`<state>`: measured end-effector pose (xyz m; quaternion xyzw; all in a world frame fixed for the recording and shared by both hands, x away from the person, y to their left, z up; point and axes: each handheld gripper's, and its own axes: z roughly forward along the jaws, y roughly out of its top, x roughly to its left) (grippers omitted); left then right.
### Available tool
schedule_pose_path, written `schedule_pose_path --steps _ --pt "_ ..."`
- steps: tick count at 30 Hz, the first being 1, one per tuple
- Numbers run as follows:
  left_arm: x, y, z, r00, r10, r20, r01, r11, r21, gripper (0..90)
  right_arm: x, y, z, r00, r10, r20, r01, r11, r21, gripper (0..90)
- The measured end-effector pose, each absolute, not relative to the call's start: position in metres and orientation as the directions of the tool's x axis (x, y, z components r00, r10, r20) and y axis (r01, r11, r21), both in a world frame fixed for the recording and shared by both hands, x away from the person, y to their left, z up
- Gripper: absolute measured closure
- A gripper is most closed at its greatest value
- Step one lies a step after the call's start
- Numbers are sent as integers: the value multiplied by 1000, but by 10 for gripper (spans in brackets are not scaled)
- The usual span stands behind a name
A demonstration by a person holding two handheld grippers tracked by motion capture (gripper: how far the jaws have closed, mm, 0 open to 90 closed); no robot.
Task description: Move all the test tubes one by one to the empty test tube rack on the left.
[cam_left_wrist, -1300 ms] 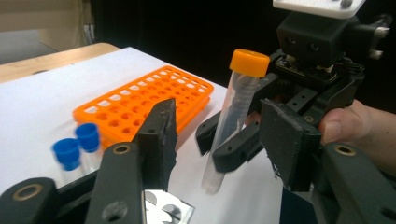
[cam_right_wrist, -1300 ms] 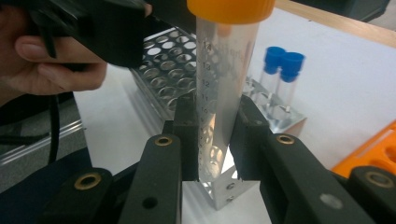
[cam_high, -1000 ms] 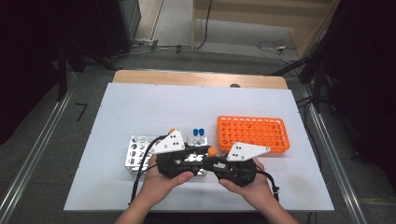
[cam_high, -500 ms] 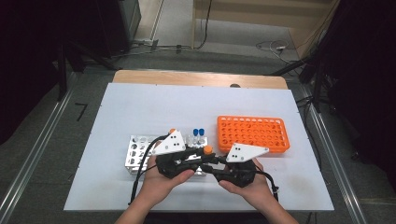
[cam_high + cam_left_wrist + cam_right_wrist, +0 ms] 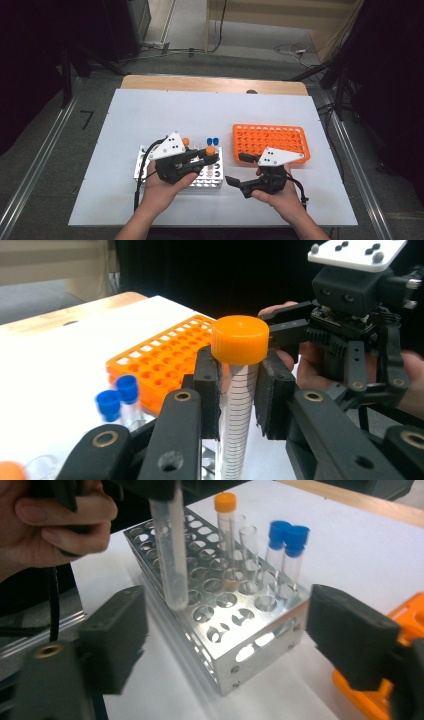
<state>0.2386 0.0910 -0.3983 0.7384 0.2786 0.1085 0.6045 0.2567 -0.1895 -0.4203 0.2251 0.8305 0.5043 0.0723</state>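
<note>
An orange-capped tube [image 5: 239, 390] is clamped just below its cap between the two jaws of the left gripper [image 5: 202, 159], and is held upright above the metal rack [image 5: 235, 625]; in the right gripper view its clear rounded lower end [image 5: 172, 555] is seen hanging clear of the rack's holes, near the rack's front rows. The rack is set on the white table [image 5: 150, 110], in front of the person's left hand [image 5: 162, 187]. Another orange-capped tube [image 5: 226, 530] and two blue-capped tubes [image 5: 285, 547] are seated in the rack's far rows. An orange rack [image 5: 270, 141] is placed well to the right of the metal one. The right gripper [image 5: 236, 170] is held in the right hand [image 5: 280, 192] just in front of the orange rack, with its jaws spread wide apart and nothing between them.
</note>
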Motion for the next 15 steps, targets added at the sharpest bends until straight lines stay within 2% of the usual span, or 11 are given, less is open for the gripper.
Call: schedule_pose_path --steps 5,15 --pt "242 102 -398 794 579 -183 290 -97 952 747 258 -202 -423 -878 468 100 300 377 876 55" --pt "247 123 -396 755 627 -193 293 -59 954 748 258 -228 -425 -841 535 77 309 359 881 53"
